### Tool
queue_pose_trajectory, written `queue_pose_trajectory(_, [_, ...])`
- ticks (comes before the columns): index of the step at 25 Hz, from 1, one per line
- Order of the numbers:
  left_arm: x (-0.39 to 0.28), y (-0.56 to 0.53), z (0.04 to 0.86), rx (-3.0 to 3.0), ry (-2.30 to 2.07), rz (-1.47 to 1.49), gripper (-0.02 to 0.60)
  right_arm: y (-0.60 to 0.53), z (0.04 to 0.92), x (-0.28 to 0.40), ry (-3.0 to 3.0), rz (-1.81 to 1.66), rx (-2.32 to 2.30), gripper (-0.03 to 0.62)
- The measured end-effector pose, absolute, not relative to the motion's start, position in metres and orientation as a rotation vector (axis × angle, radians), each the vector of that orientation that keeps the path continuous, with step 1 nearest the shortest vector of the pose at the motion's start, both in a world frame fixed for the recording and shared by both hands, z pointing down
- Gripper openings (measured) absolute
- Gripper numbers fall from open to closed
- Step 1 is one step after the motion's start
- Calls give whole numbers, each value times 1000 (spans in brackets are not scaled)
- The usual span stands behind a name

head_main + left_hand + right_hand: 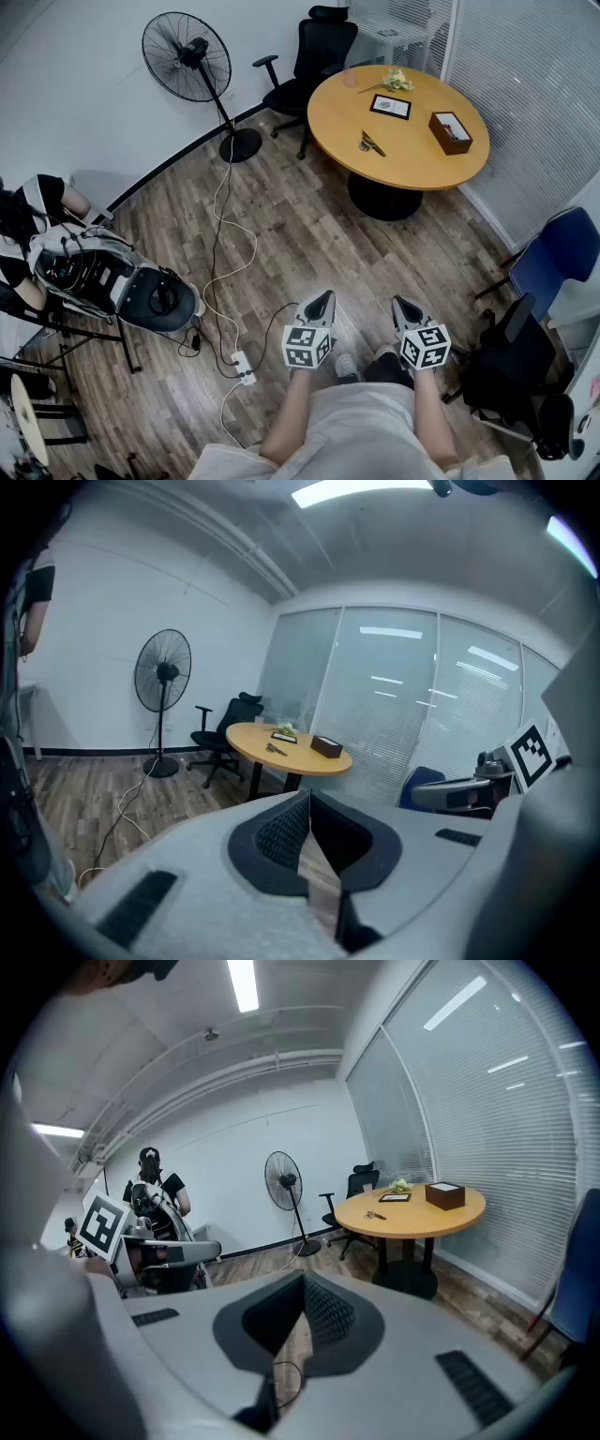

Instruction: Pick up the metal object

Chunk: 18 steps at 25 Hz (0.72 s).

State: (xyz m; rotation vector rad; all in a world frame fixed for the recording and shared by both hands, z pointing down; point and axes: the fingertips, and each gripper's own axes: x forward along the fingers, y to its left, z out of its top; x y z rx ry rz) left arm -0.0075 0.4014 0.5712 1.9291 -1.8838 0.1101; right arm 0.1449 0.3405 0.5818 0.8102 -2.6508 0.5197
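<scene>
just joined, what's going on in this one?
A person stands on the wood floor, holding the left gripper and the right gripper out in front. Both are shut and empty, pointing slightly downward. The metal object lies on the round table across the room, near a framed picture and a brown box. Nothing has been picked up yet, and the table looks well out of reach.

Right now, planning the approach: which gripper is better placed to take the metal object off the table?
Left, narrowly. The left gripper aims nearly straight at the metal object; the right gripper aims left of it. Both are shut, far off.
</scene>
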Motion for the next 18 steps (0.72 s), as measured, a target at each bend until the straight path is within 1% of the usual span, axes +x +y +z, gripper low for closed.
queue_pose_trajectory(9, [-40,387,564,1933,-1904,99,11,326,577,115,-2659,484,802,-5])
queue_pose_trajectory(13, [-42,392,562,1929,-1923,85,12,324,571,115,-2676,440,832,-3])
queue_pose_trajectory(18, [-45,398,563,1916,-1931,85,14,324,570,116,-2684,466,867,6])
